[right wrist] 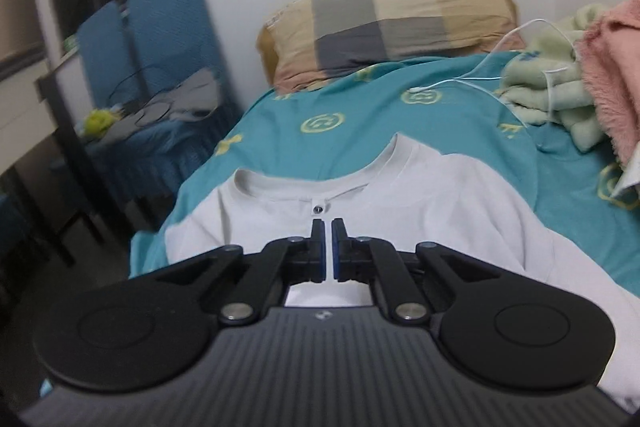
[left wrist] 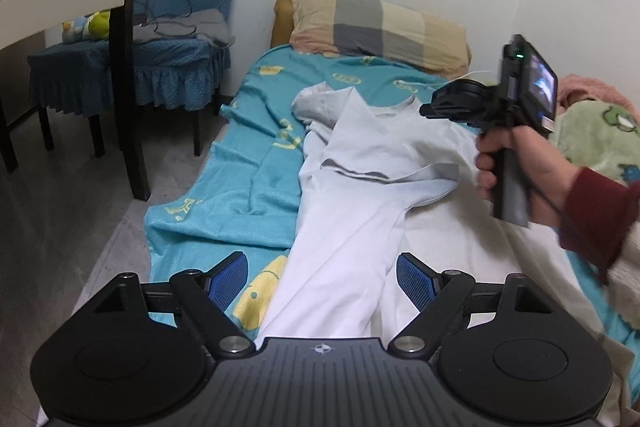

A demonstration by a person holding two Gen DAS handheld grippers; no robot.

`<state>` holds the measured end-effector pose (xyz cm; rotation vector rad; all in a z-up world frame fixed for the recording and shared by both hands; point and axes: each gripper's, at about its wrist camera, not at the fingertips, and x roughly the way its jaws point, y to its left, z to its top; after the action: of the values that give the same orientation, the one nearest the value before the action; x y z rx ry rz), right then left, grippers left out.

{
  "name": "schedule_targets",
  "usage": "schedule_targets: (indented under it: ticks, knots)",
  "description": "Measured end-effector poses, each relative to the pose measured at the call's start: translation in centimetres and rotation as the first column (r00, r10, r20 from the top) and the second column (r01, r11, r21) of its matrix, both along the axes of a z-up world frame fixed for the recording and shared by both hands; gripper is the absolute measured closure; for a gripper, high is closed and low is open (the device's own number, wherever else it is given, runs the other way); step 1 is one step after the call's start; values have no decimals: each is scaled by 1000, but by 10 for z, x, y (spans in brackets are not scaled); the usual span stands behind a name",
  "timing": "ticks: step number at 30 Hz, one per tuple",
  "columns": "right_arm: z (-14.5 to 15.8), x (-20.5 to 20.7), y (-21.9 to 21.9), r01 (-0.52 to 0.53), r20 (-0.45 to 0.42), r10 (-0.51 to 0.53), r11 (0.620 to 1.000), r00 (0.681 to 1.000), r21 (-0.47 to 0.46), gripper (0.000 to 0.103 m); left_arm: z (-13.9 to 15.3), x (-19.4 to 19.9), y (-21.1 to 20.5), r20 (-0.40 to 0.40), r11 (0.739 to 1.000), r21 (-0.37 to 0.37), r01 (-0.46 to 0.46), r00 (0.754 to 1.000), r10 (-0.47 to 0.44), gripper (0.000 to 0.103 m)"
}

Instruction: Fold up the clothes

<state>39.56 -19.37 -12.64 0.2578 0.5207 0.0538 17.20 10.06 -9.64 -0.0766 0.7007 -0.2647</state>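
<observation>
A white T-shirt [left wrist: 360,179] lies lengthwise on the teal bedsheet [left wrist: 240,167], partly folded, with its collar toward the pillow. My left gripper [left wrist: 322,279] is open above the shirt's lower end, blue pads on either side of the cloth, holding nothing. My right gripper [right wrist: 329,247] is shut, its pads almost touching, low over the shirt [right wrist: 400,211] just behind the collar; whether cloth is pinched between them I cannot tell. From the left wrist view the right gripper [left wrist: 440,105] shows held in a hand over the shirt's right shoulder.
A checked pillow [left wrist: 376,27] lies at the head of the bed. Green and pink blankets [right wrist: 560,91] and a white earphone cable [right wrist: 472,79] lie at the right. Blue-covered chairs [left wrist: 176,27] and a dark table leg [left wrist: 128,87] stand left of the bed.
</observation>
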Motion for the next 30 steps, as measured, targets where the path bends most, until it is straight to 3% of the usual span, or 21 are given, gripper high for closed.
schedule_targets:
  ticks: [3,8,9,11,14,16,17,18,19,20,25,30]
  knots:
    - [-12,-10,17,-172,-36,172,985,984,2,96,-6,7,2,-23,1000,-6,-16,1000,15,20]
    - [-19,-32,59,-394,-71,394,919,916,12,91,-11,8,0,-33,1000,14,-15,999,15,20]
    - [-20,-34,67,-414,-81,413,910,907,13,86,-11,8,-1,-32,1000,18,-14,999,15,20]
    - [-23,-38,84,-443,-91,440,896,893,-19,54,-12,8,-1,-29,1000,23,-19,999,19,20]
    - [-30,-37,103,-458,-115,449,886,886,-75,48,-12,9,0,-28,999,19,-28,999,28,20]
    - [-37,-37,112,-457,-138,441,881,887,-122,49,-12,10,0,-27,999,17,-34,999,34,20]
    - [-39,-38,117,-458,-145,439,875,887,-157,57,-12,10,1,-27,999,15,-37,999,38,20]
    - [-40,-40,118,-447,-142,425,872,894,-200,69,-13,11,1,-26,999,14,-40,999,41,20]
    - [-38,-36,117,-429,-144,406,880,902,-205,92,-13,11,1,-26,999,13,-43,999,43,20]
    - [-34,-31,110,-402,-138,382,900,914,-170,97,-12,11,2,-25,999,11,-44,999,44,20]
    - [-23,-8,56,-218,-95,212,975,973,-50,99,-7,7,4,-16,999,-17,-38,999,38,20]
    - [-15,16,-3,-16,-64,20,998,998,60,99,-6,1,0,-16,1000,-32,0,1000,0,20]
